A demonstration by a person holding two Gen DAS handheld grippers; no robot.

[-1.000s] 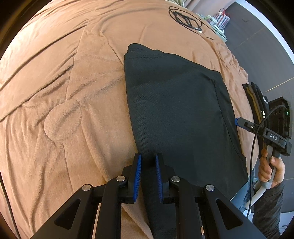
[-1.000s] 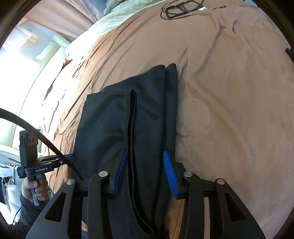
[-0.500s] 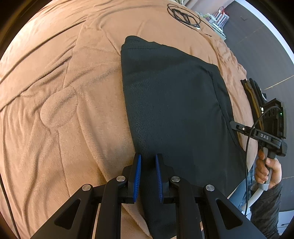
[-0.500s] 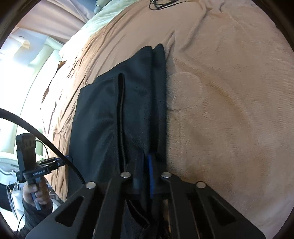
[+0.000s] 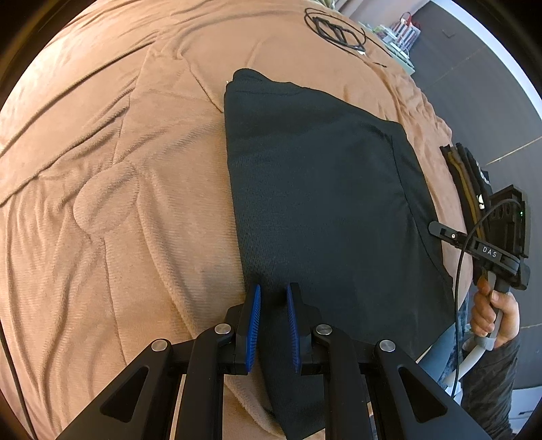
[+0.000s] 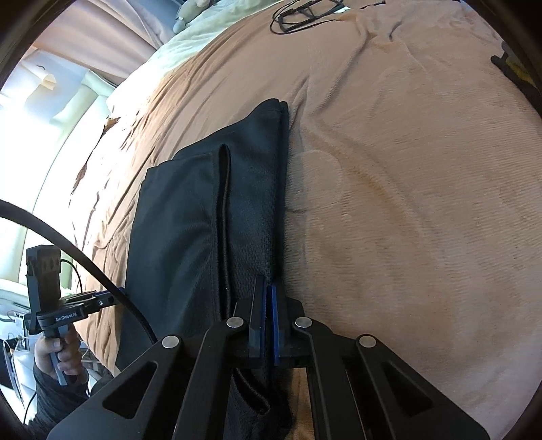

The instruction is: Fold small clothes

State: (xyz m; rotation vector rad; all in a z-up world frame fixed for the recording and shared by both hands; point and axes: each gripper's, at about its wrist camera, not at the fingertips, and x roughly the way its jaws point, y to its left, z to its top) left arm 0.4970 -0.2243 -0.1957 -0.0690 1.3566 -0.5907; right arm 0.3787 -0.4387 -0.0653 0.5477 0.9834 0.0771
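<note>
A dark mesh garment (image 5: 321, 189) lies folded flat on a brown blanket (image 5: 118, 203). My left gripper (image 5: 272, 294) is at its near left corner, blue pads pinching a fold of the cloth. My right gripper (image 6: 267, 287) has its pads pressed together on the garment (image 6: 189, 237) at its near right edge, beside a raised seam (image 6: 223, 210). In the left wrist view the right gripper's body (image 5: 487, 250) shows at the garment's right side, held by a hand (image 5: 494, 311). The right wrist view shows the left gripper's body (image 6: 64, 311) at the far left.
A coiled black cable (image 5: 335, 27) lies on the far part of the blanket. A stack of folded clothes (image 5: 471, 176) sits at the bed's right edge, above dark floor (image 5: 491, 84). Pale bedding (image 6: 189, 37) lies at the far left in the right wrist view.
The right gripper's jaws, earlier open astride the garment's edge, have shut on it. The left gripper keeps its pinch and has barely shifted.
</note>
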